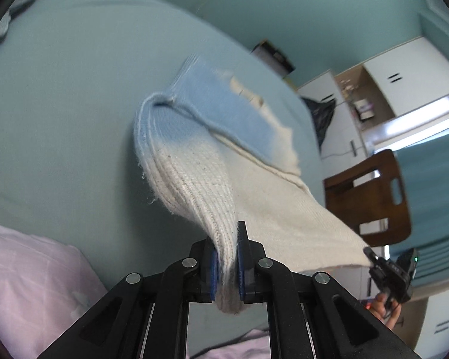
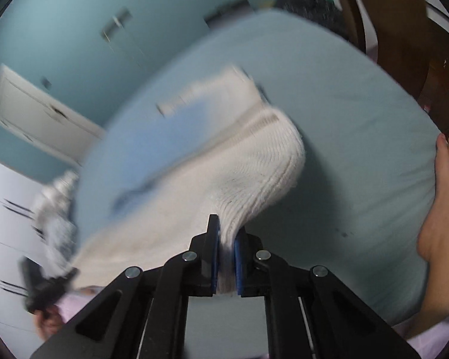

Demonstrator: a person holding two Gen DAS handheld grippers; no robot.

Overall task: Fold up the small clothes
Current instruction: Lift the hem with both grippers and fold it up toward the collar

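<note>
The left tongs (image 1: pixel 227 257) are clamped on one ribbed cream corner of a small knitted garment (image 1: pixel 212 149), the fabric pinched between the blue pads and bunching out past them; in the same view the right tongs (image 1: pixel 371 254) grip the other cream corner far to the right, so the hem is stretched between the two tools and held up off the bed (image 1: pixel 60 104); the garment is cream at the held end and pale blue at the far end, and that blue part droops down onto, or just over, the light blue sheet, though which I cannot tell; a pale pink cloth (image 1: pixel 30 284) lies at the lower left of the left wrist view, and a brown wooden chair (image 1: pixel 371 197) stands beyond the bed's edge at the right, with white cabinets (image 1: pixel 404 77) behind it; from the right wrist view the right tongs (image 2: pixel 227 254) are likewise shut tight on the cream knit, which fans out above them; the garment (image 2: pixel 194 164) is heavily blurred here, its blue part smeared toward the left; the left tongs (image 2: pixel 49 284) show as a dark blurred shape at the lower left, at the garment's other corner; a bare foot (image 2: pixel 443 209) rests against the right edge of the bed (image 2: pixel 359 119).
</note>
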